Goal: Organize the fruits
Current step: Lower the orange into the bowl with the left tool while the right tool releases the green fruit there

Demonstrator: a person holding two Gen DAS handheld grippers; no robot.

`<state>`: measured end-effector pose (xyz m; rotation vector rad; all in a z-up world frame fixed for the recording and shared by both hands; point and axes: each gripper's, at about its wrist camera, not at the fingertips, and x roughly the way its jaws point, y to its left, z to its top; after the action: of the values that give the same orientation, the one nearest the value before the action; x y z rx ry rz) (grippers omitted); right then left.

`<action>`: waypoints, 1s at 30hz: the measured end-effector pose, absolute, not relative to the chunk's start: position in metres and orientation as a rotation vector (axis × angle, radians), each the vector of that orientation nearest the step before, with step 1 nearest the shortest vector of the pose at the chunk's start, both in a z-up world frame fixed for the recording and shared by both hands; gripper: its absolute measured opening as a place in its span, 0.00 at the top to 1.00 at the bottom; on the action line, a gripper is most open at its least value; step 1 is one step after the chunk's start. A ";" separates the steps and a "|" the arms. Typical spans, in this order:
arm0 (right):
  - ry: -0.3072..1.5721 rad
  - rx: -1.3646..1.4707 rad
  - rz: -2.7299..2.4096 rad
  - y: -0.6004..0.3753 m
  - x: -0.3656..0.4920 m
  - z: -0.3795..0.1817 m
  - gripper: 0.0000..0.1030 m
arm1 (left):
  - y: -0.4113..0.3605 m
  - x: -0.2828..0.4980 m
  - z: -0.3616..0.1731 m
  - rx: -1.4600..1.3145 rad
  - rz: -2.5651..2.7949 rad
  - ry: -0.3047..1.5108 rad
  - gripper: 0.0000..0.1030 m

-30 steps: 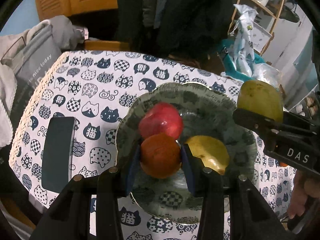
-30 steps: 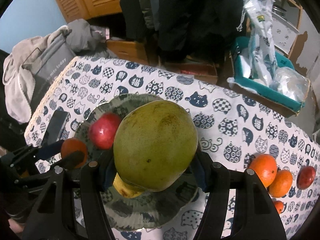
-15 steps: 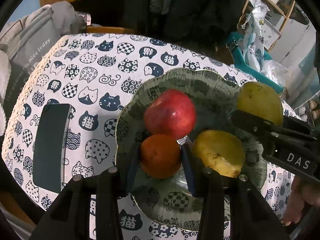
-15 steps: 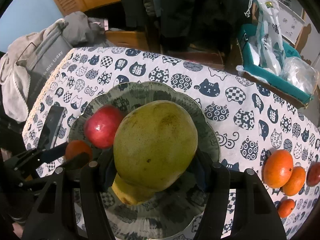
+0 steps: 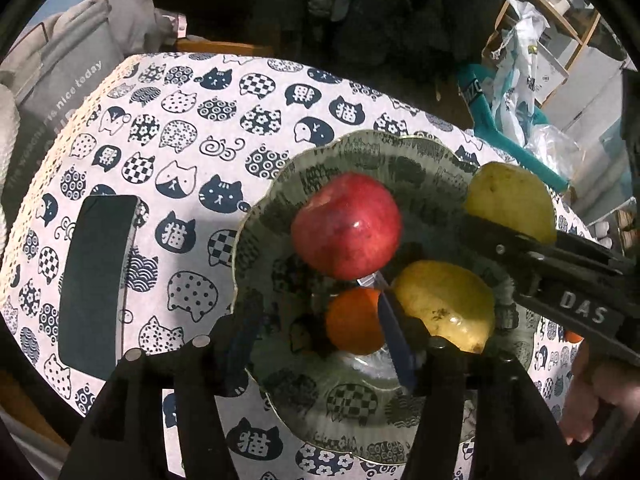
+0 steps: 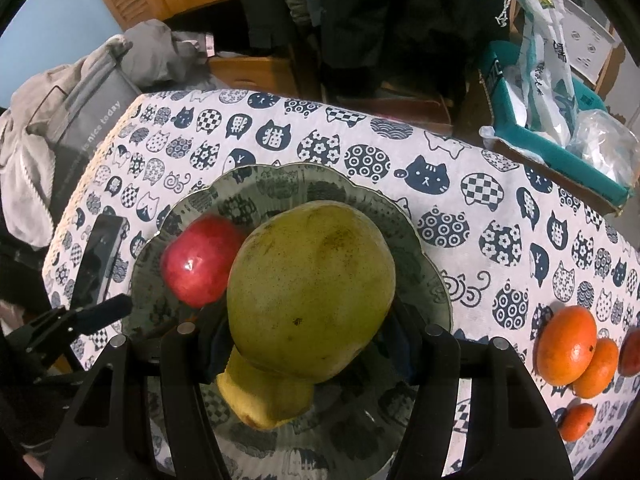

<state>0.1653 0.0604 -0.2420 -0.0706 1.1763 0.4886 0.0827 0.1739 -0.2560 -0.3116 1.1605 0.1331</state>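
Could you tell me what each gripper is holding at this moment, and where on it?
The right gripper clamps the green mango across its lower sides. The left gripper, just opened, holds nothing; the orange sits loose.

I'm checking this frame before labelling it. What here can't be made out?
- Right wrist view: the small orange on the plate is hidden behind the green mango and right gripper.
- Same view: the yellow fruit is half covered by the mango.
- Left wrist view: whether the orange touches the left gripper pad; too dark.
- Right wrist view: one reddish fruit is cut by the edge.

Apple (image 5: 346, 226), orange (image 5: 352, 322), pear (image 5: 444, 304) on plate (image 5: 360, 152)
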 end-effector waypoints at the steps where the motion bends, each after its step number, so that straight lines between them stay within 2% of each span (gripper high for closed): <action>1: 1.179 -0.070 0.491 0.061 0.166 -0.243 0.38 | 0.175 0.082 -0.254 -0.315 0.140 1.152 0.40; 5: 1.196 -0.074 0.496 0.066 0.169 -0.249 0.38 | 0.183 0.082 -0.250 -0.326 0.163 1.135 0.37; 17: 1.257 -0.133 0.506 0.076 0.165 -0.266 0.36 | 0.192 0.078 -0.242 -0.355 0.182 1.119 0.37; 21: 1.206 -0.111 0.524 0.074 0.165 -0.252 0.33 | 0.191 0.076 -0.237 -0.352 0.179 1.109 0.33; 30: 1.122 -0.059 0.484 0.053 0.164 -0.209 0.33 | 0.189 0.072 -0.220 -0.369 0.172 1.073 0.33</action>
<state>0.1644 0.0535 -0.2087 -0.0590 1.1219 0.4838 0.0719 0.1890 -0.2197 -0.3688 1.0734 0.1719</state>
